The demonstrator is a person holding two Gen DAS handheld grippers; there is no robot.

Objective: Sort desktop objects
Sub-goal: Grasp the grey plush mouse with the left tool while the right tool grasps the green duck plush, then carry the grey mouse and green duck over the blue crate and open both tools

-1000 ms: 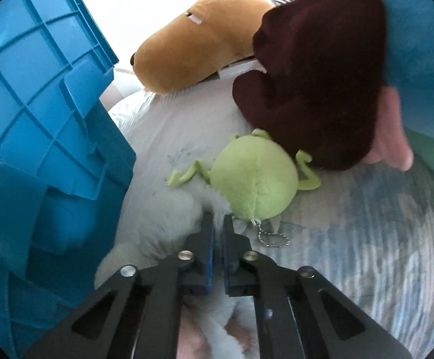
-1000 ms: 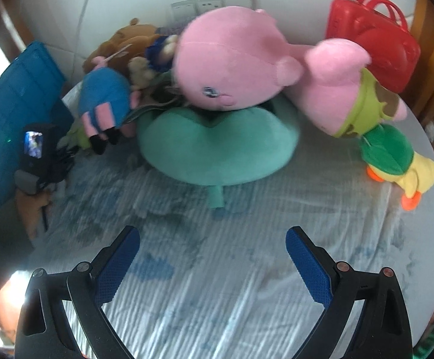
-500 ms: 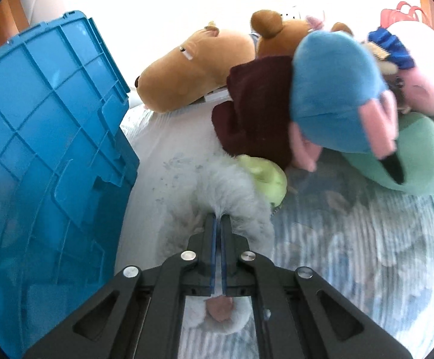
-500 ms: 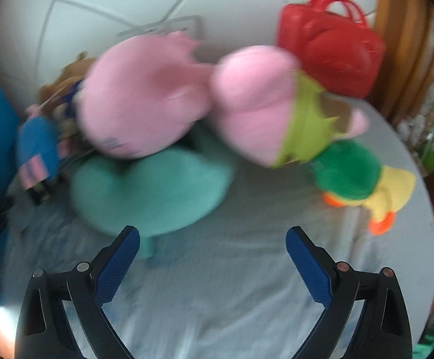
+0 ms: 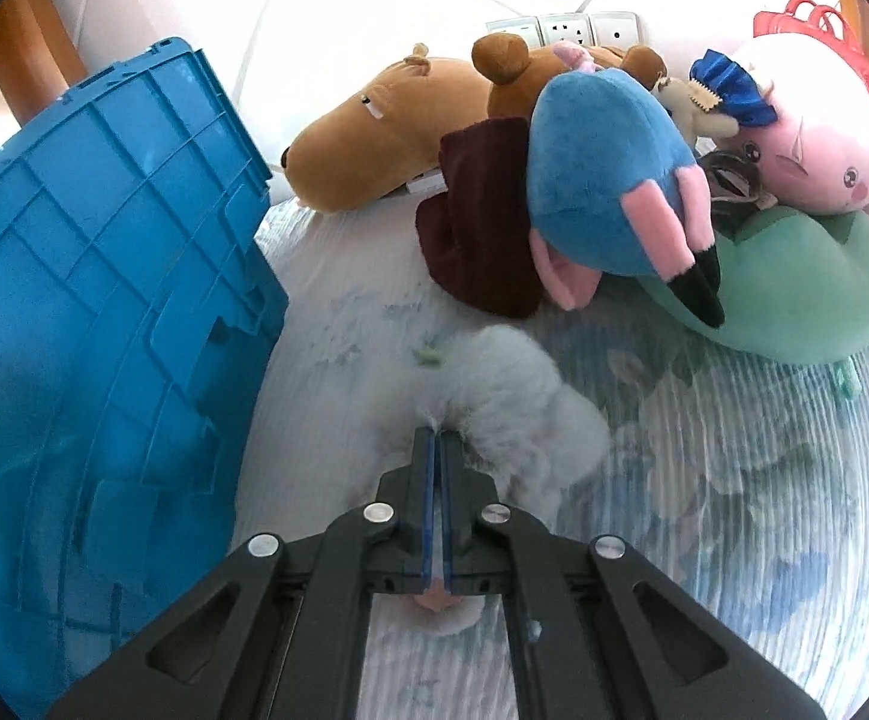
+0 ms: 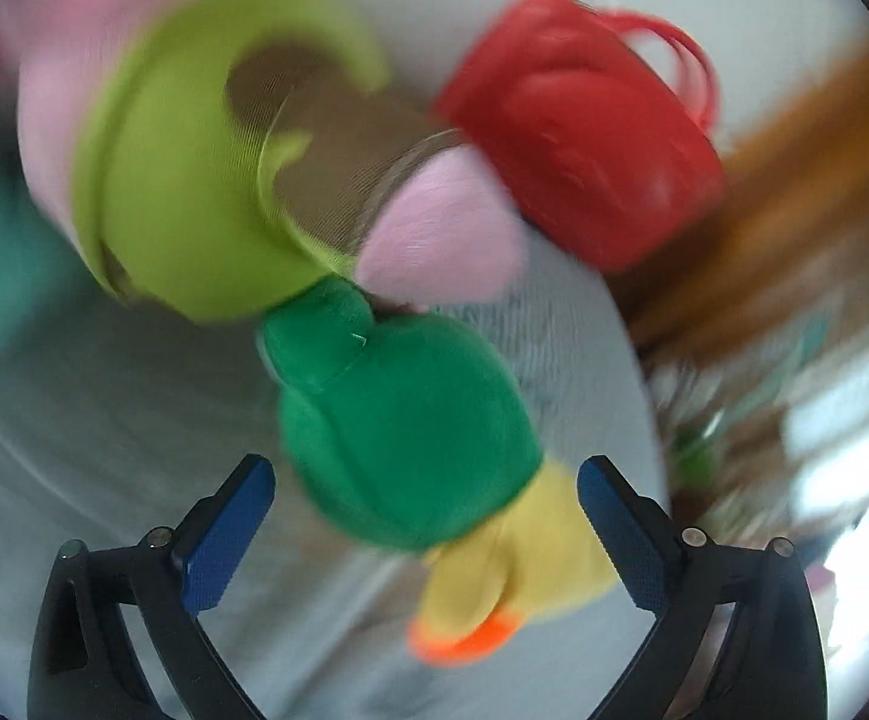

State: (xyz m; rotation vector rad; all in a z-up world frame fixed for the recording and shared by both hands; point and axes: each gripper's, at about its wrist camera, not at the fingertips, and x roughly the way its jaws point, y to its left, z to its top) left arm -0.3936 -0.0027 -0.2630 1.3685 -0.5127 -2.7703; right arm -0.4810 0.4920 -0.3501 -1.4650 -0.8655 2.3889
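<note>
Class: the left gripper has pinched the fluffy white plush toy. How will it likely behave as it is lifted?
The white plush toy, pinched by a tuft, will probably sag floppily. Its fluffy bulk suggests it is light. The fur may slip from the left gripper.

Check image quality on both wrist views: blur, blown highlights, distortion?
Left wrist: sharp; the wall behind the brown plush is blown out, and fisheye bends the blue crate. Right wrist: heavy motion smear across the red bag and the green-and-yellow duck plush; only the right gripper, jaws open, is crisp; bright window glare at the right edge.
</note>
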